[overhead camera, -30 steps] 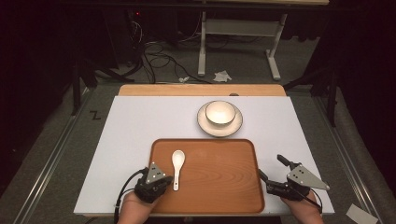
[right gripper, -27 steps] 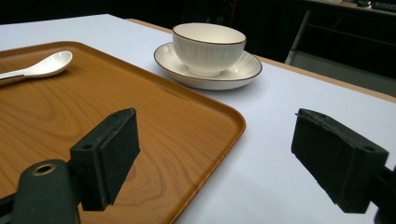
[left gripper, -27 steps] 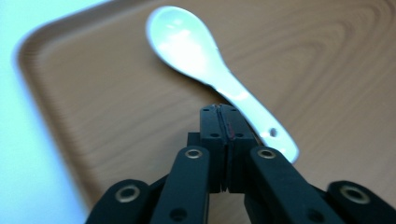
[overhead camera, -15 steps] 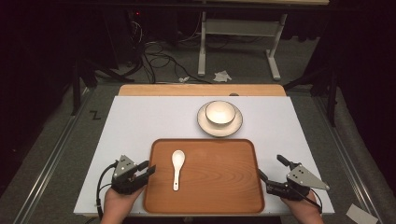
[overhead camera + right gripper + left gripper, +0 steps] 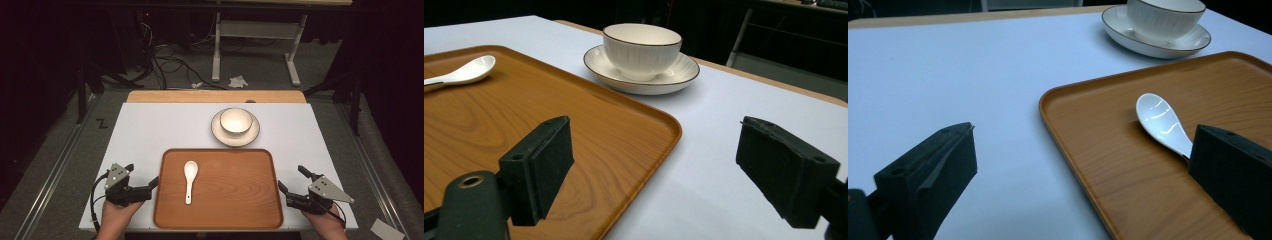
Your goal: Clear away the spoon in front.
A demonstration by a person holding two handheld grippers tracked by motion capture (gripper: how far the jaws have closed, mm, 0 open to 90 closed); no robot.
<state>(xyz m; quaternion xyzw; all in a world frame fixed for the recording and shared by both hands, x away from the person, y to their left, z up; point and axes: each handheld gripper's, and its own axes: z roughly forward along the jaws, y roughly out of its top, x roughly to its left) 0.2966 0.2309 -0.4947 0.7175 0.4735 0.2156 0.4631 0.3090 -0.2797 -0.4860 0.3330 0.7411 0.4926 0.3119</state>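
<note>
The left tool (image 5: 145, 190), jaws apart and empty beside the brown wooden tray (image 5: 240, 210) on the white bench (image 5: 150, 130), sits nearer the glossy white ceramic spoon (image 5: 189, 179), lying handle-toward-person on the tray, than the equally spread, empty right tool (image 5: 292, 187).

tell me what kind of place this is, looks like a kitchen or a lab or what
Most likely a lab or recording workspace, not a kitchen. A white-topped table stands in a dark room with loose cables on the grey floor behind it, and the few dishes, a wooden tray, spoon and bowl on a saucer, look staged.
</note>
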